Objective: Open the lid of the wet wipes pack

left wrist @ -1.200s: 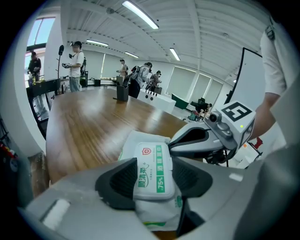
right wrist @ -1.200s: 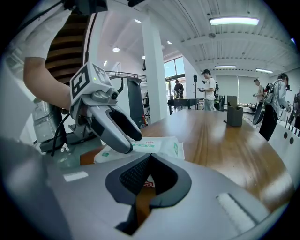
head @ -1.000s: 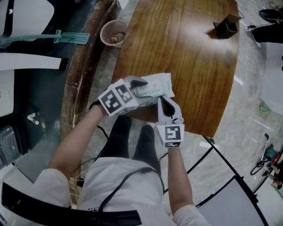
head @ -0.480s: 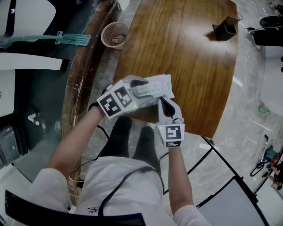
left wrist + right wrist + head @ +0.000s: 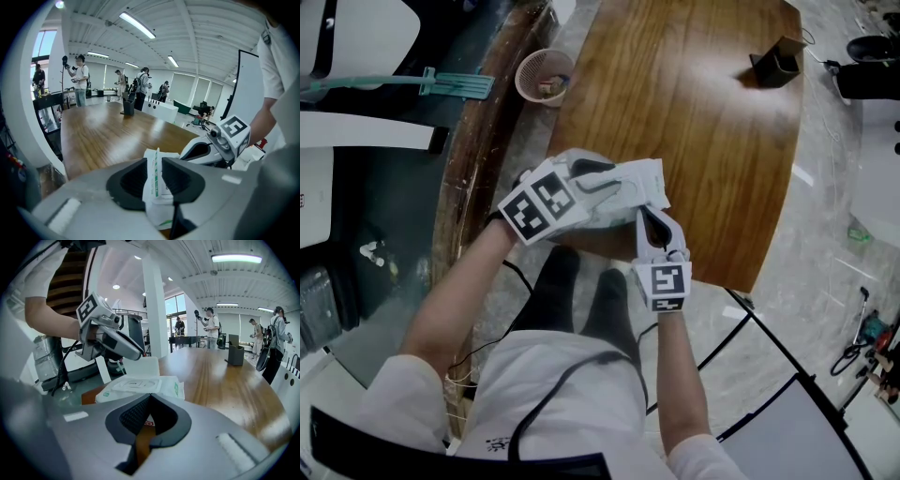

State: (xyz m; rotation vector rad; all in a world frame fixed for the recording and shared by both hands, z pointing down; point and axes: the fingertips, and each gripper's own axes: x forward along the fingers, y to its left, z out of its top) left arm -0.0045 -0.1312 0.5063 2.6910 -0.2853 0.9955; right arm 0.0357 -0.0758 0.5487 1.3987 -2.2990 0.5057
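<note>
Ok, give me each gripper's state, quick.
Left gripper: jaws have just been closing, now shut on the lid, which stands between them.
Right gripper: shut on the near edge of the wet wipes pack.

A long wooden tabletop (image 5: 703, 112) stands on pale marble floor (image 5: 825, 244). A dark holder (image 5: 776, 58) sits near its far right corner. Strip lights (image 5: 137, 24) glow overhead; people (image 5: 80, 77) stand beyond.

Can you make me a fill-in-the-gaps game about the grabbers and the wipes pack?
1. The left gripper pinches the flat white plastic wet wipes pack's thin white ____.
2. The right gripper is shut on the pack's near edge, at the brown ____ table's end.
3. The round basket beside the table is ____.
Missing words: lid; wooden; pink. The left gripper's jaws have just been closing, with the lid between them.
</note>
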